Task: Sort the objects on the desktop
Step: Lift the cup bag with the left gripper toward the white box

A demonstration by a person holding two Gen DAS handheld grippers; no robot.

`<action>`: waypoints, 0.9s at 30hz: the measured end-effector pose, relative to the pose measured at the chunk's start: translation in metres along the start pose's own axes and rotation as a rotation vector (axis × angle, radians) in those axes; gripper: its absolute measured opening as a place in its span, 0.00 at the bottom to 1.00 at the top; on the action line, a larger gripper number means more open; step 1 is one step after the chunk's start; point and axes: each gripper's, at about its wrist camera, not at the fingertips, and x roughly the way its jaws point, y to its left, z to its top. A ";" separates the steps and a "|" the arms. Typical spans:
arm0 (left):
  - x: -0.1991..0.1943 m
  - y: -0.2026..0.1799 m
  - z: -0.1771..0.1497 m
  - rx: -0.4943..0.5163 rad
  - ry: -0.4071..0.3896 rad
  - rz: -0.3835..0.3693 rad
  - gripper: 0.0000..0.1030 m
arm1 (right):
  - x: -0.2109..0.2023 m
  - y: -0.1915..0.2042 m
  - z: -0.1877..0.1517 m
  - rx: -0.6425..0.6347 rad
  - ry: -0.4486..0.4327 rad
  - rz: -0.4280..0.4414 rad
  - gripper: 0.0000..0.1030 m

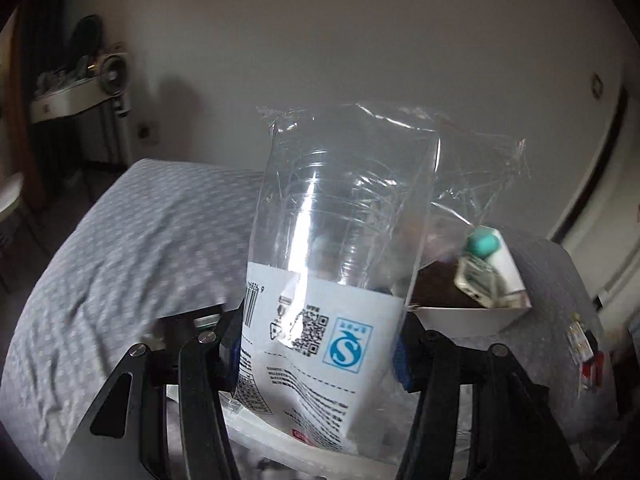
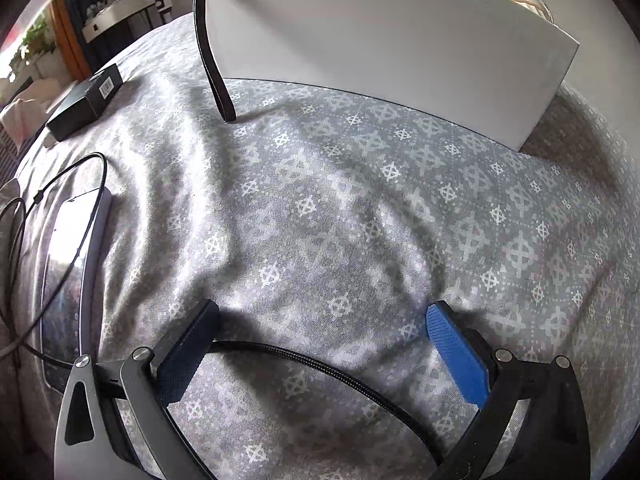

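We're holding the sleeve of clear cups (image 1: 320, 280) pinched in the left gripper (image 1: 318, 350), lifted above the cloth-covered tabletop (image 1: 132, 232). Right gripper (image 2: 320, 340) is hovering spread, empty. Black box (image 2: 86, 102), phone (image 2: 70, 264) and cable (image 2: 320, 364) are still waiting near the left edge.

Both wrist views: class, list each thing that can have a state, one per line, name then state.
Left gripper: shut on the clear plastic sleeve of stacked cups, lifted off the cloth.
Right gripper: open, empty, above the grey patterned cloth.
White box: standing on the cloth.
Small black carton: lying flat.
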 end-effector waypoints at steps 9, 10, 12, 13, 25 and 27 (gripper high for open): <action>0.104 -0.314 -0.032 0.362 0.257 -0.417 0.53 | -0.005 -0.008 -0.006 0.018 -0.022 0.048 1.00; 0.113 -0.342 -0.041 0.400 0.288 -0.441 0.53 | -0.006 -0.010 -0.007 0.023 -0.026 0.059 1.00; 0.129 -0.391 -0.060 0.469 0.339 -0.482 0.53 | -0.008 -0.014 -0.008 0.039 -0.038 0.087 1.00; 0.137 -0.404 -0.068 0.489 0.358 -0.496 0.53 | -0.009 -0.017 -0.009 0.049 -0.045 0.102 1.00; 0.180 -0.497 -0.158 0.706 0.573 -0.234 0.61 | -0.014 -0.026 -0.013 0.082 -0.071 0.155 1.00; 0.158 -0.481 -0.142 0.676 0.518 -0.269 0.62 | -0.014 -0.026 -0.013 0.080 -0.070 0.151 1.00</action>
